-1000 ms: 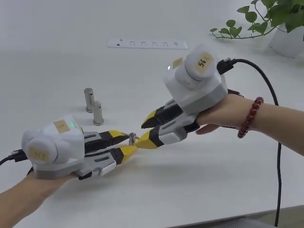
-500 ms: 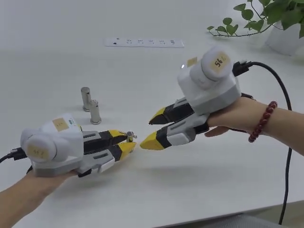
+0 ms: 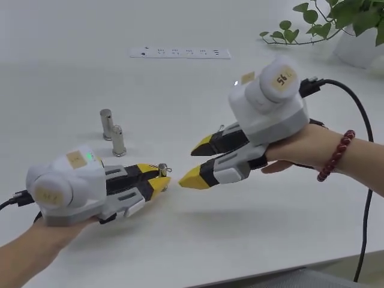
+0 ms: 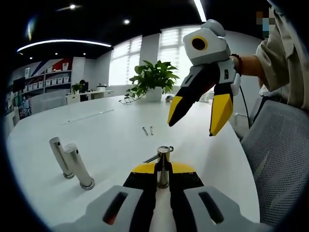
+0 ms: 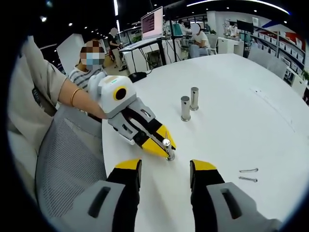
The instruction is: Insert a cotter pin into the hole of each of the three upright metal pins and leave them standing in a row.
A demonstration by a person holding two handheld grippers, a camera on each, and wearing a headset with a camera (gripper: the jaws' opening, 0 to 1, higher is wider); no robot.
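My left gripper [image 3: 159, 176] is shut on a short metal pin [image 3: 162, 170], held just above the white table. In the left gripper view the metal pin [image 4: 163, 166] stands between the jaws with a cotter pin [image 4: 152, 157] through its head. My right gripper [image 3: 189, 166] hangs open and empty a little to the pin's right, not touching it. It appears as the right gripper [image 4: 193, 126] in the left gripper view. Two more metal pins [image 3: 107, 123] [image 3: 118, 141] stand upright side by side behind the left gripper. Two loose cotter pins [image 5: 248, 174] lie on the table.
A white power strip [image 3: 179, 53] lies at the back of the table and a potted plant [image 3: 336, 24] sits at the back right. A black cable [image 3: 360, 144] trails from the right gripper. A mesh chair [image 5: 63, 164] stands beside the table.
The right gripper, whose lower jaw tip was at the held pin, has drawn back up and to the right, still open. The left gripper keeps the pin, nearly still.
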